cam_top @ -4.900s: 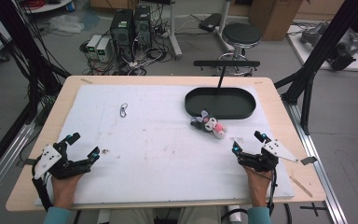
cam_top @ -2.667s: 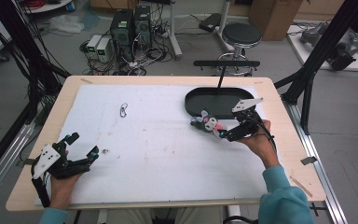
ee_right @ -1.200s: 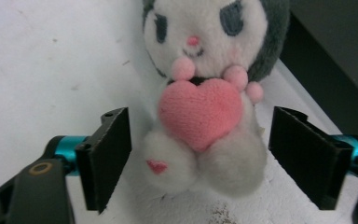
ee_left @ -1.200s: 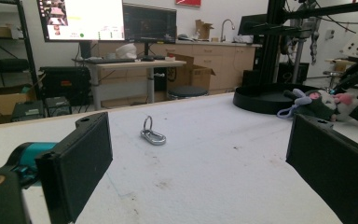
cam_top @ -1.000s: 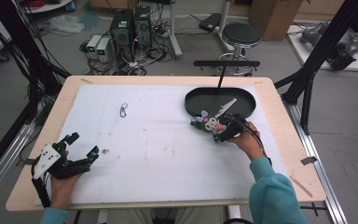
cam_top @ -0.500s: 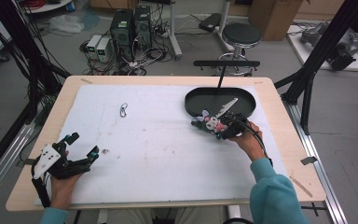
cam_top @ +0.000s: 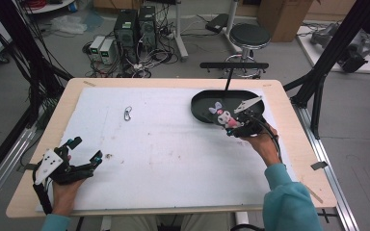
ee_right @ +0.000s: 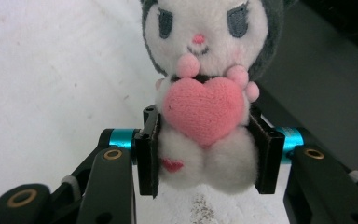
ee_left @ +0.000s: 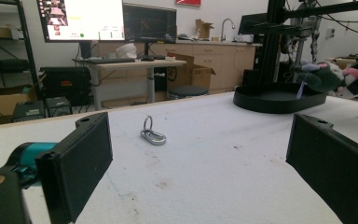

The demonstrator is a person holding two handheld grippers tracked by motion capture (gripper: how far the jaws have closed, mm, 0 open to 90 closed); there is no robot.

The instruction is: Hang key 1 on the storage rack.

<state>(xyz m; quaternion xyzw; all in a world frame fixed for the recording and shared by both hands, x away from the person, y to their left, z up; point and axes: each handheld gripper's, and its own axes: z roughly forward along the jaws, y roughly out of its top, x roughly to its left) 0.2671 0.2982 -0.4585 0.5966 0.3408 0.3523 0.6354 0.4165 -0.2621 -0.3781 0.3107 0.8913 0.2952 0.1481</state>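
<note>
- Two hand-held grippers are at work over a wooden table (cam_top: 289,96) topped with a white foam sheet (cam_top: 173,144)
- The right gripper (cam_top: 233,126) is clamped on a small white-and-grey plush doll holding a pink heart (ee_right: 205,93); in the right gripper view its two black pads press the doll's lower body from both sides, with the heart bulging between them
- These jaws have just been closing, with the doll between them
- In the high view the plush doll (cam_top: 221,116) hangs at the near right edge of a black oval plastic tray (cam_top: 207,98), its head over the tray's rim; the tray sits at the far right of the sheet
- In the left gripper view the doll (ee_left: 324,77) appears lifted clear above the tray (ee_left: 279,98)
- The person's right hand (cam_top: 260,142) holds the gripper from the near side, with a teal sleeve (cam_top: 289,202) behind it
- The left gripper (cam_top: 84,156) rests at the near left corner of the sheet, well apart from the tray; its jaws stand wide apart with nothing between them, as the left gripper view shows
- A small silver metal carabiner clip (cam_top: 128,113) lies on the sheet toward the far left, well apart from both grippers; in the left gripper view the clip (ee_left: 152,135) lies ahead, between the open jaws' line of sight
- A black stool (cam_top: 249,36) and computer towers (cam_top: 135,26) stand on the floor beyond the table
</note>
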